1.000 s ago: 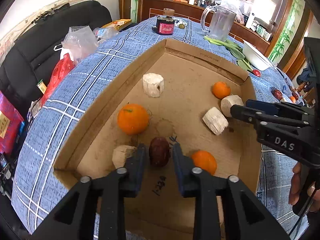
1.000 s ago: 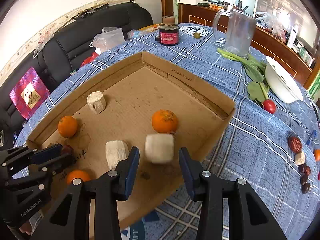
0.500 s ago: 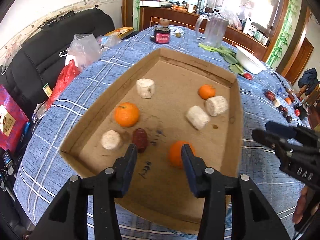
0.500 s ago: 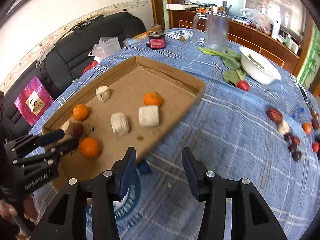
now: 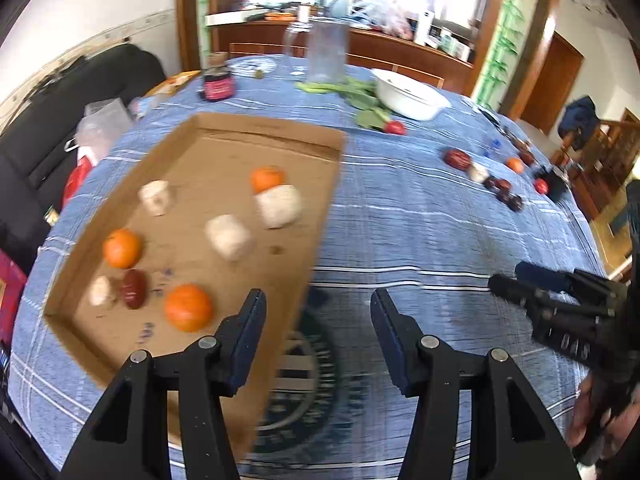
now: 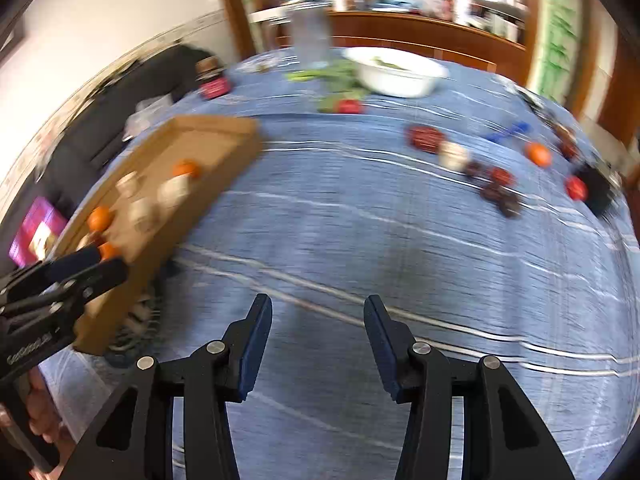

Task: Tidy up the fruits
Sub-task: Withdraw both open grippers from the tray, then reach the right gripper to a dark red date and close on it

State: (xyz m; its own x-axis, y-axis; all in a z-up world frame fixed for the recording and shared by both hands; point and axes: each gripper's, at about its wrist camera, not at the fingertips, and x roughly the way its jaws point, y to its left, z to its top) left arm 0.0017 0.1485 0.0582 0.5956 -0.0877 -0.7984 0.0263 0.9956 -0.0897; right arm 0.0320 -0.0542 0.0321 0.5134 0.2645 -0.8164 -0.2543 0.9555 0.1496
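A shallow cardboard tray (image 5: 316, 216) lies on the blue plaid tablecloth and holds three oranges (image 5: 188, 307), several white chunks (image 5: 229, 237) and a dark red date (image 5: 133, 289). It also shows in the right wrist view (image 6: 208, 168). More dates (image 6: 425, 139), a white chunk (image 6: 453, 156), a small orange (image 6: 538, 154) and red fruits lie loose at the far right of the table. My left gripper (image 5: 318, 322) is open and empty above the tray's near right corner. My right gripper (image 6: 318, 320) is open and empty above bare cloth.
A white bowl (image 6: 394, 73), green leaves and a red radish (image 6: 349, 106) sit at the back, with a clear jug (image 5: 326, 52) and a dark jar (image 5: 217, 84). A black sofa (image 5: 24, 152) and plastic bags are on the left.
Both grippers have pulled back from the tray and swung right, towards the loose fruit. The left let go of the date, the right of a white chunk; both lie in the tray.
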